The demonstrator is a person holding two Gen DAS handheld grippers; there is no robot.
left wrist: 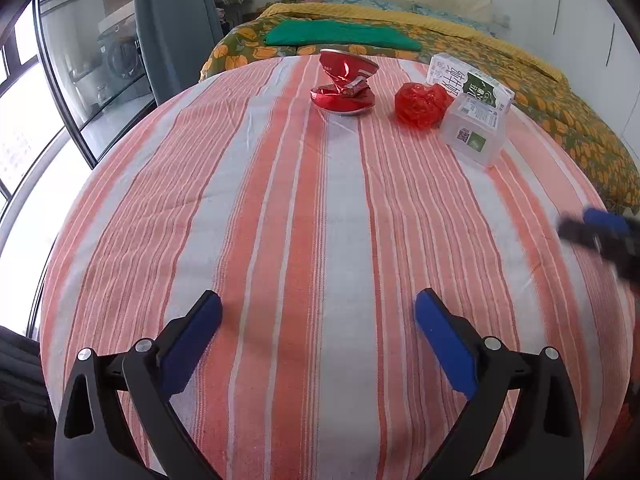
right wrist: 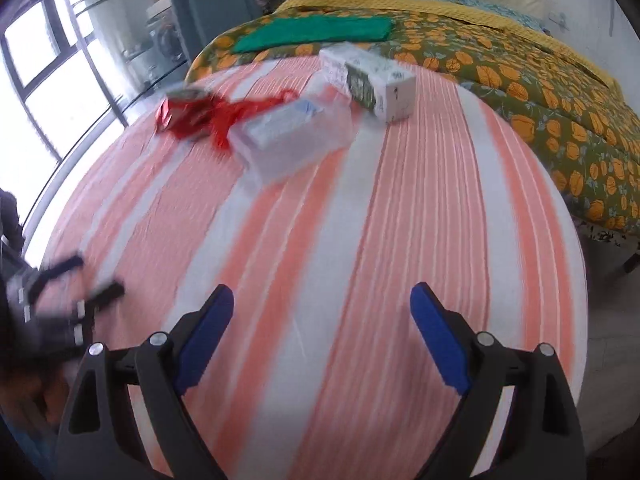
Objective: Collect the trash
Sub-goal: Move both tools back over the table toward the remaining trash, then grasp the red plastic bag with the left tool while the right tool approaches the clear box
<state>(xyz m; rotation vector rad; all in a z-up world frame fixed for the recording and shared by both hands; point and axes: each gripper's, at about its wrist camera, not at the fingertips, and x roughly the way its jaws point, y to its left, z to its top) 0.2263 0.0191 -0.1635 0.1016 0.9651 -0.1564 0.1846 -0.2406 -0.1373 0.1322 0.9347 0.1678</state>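
Four bits of trash sit at the far end of the striped cloth (left wrist: 320, 220) in my left wrist view: a crushed red can (left wrist: 344, 84), a crumpled red wrapper (left wrist: 420, 104) just right of it, a clear box (left wrist: 474, 130) touching the wrapper, and a milk carton (left wrist: 470, 80) lying behind the box. My left gripper (left wrist: 318, 312) hangs over bare cloth, well short of them all, jaws wide apart with nothing between. I'd judge the can light, stiff and sharp at its creases, best pinched across the flattened waist. The wrapper looks featherweight and slick, so I'd squeeze its bulk. The carton shows large Chinese characters on a green and white label; the box carries a QR code and small print I can't read.

From the right wrist the picture is smeared. My right gripper (right wrist: 322, 304) is also spread and empty, over the cloth (right wrist: 360, 240) with the box (right wrist: 288, 136) nearest ahead, the carton (right wrist: 368, 80) beyond, and the can (right wrist: 184, 112) and wrapper (right wrist: 224, 120) off left. That box seems thin, flexible and slippery, so I'd grip its short sides gently. No writing is legible here.
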